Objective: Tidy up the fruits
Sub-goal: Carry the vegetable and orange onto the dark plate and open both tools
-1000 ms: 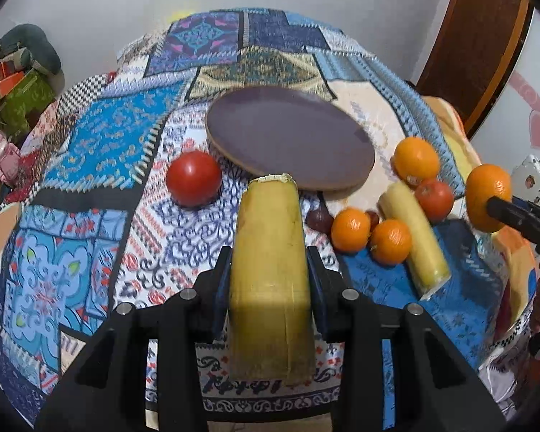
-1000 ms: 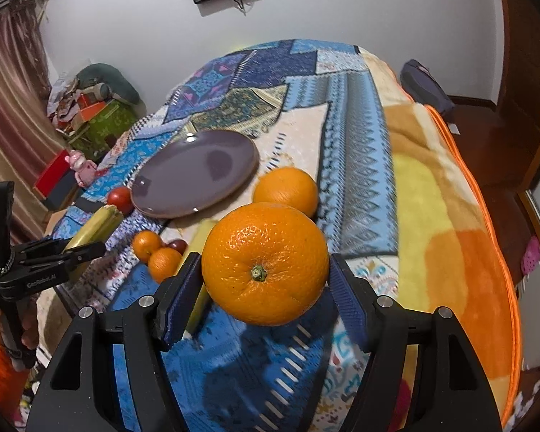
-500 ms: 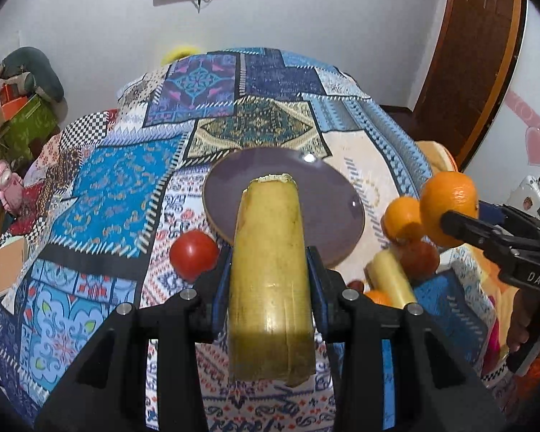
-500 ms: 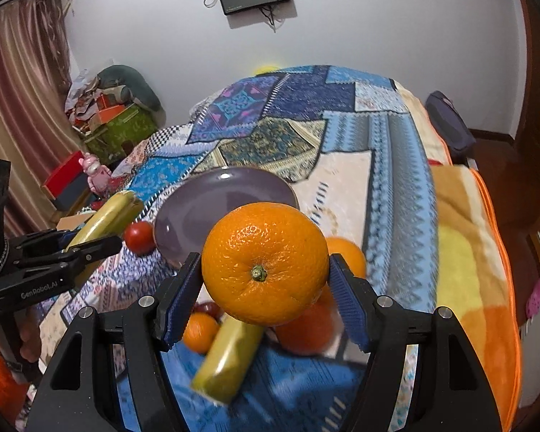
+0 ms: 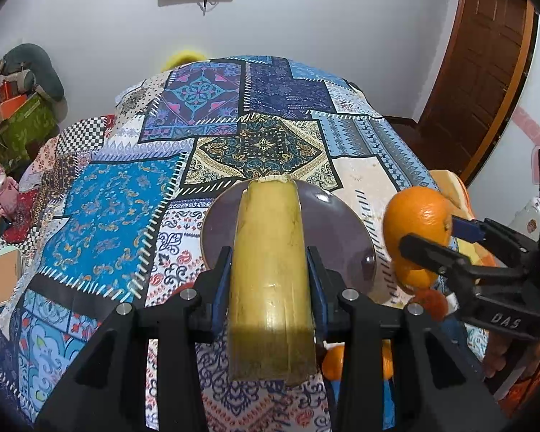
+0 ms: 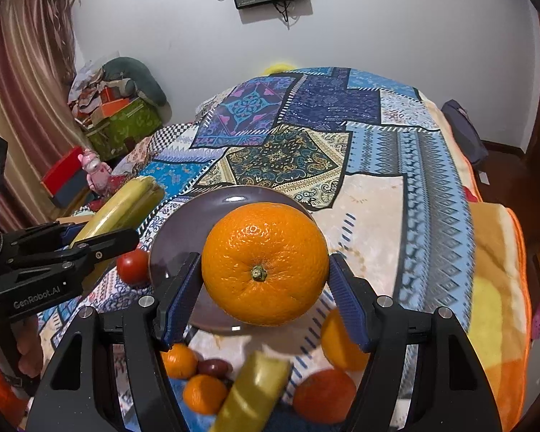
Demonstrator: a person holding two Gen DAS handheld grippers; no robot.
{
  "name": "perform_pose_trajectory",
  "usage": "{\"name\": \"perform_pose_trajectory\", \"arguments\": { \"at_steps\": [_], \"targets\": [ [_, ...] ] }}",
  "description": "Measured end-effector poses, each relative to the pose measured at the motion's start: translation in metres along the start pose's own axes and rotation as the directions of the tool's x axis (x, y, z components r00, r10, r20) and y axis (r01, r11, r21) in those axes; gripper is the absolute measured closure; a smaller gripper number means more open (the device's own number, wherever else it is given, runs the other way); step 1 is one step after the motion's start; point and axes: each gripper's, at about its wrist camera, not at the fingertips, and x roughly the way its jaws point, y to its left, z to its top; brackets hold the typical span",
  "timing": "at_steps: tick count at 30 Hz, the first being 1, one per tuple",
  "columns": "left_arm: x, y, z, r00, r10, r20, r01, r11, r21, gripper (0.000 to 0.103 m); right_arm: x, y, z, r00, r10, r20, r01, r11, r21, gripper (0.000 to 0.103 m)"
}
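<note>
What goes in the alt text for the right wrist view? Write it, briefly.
The right gripper holds a large orange above a purple plate on a patchwork blanket. At left, the left gripper holds a yellow-green banana piece; a tomato, small oranges and another banana piece lie below.

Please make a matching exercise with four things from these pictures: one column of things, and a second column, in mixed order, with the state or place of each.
Things:
1. banana piece
2. large orange
3. purple plate
4. red tomato

States or places:
A. lies on the patchwork cloth, nothing on it
B. clamped in the right gripper
C. on the cloth beside the plate's left edge
D. clamped in the left gripper

Pairs: 1-D, 2-B, 3-A, 4-C
</note>
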Motion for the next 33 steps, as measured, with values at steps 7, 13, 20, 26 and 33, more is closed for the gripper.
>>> {"name": "perform_pose_trajectory", "arguments": {
  "at_steps": [7, 13, 20, 26, 33],
  "targets": [
    [0.024, 0.003, 0.013, 1.000, 0.002, -0.028, -0.002, 1.000, -0.009, 0.064, 0.025, 0.001, 0.009, 0.999, -0.004, -0.043, 0.003, 1.000, -0.016, 0.036],
    [0.048, 0.006, 0.022, 0.998, 0.003, -0.061, -0.005, 1.000, -0.025, 0.064, 0.047, 0.004, 0.015, 0.995, 0.003, -0.099, -0.007, 0.999, -0.042, 0.036],
    [0.073, 0.012, 0.029, 0.994, 0.032, -0.103, -0.035, 0.999, -0.026, 0.064, 0.072, 0.000, 0.016, 0.987, -0.014, -0.161, 0.005, 0.998, -0.056, 0.036],
    [0.091, 0.013, 0.032, 0.990, 0.038, -0.133, -0.042, 0.999, -0.028, 0.064, 0.086, -0.004, 0.014, 0.979, -0.032, -0.201, 0.019, 0.998, -0.064, 0.036],
    [0.101, 0.010, 0.030, 0.989, 0.038, -0.145, -0.044, 0.998, -0.039, 0.064, 0.090, -0.006, 0.014, 0.974, -0.032, -0.225, 0.019, 0.998, -0.062, 0.036]
  ]
}}
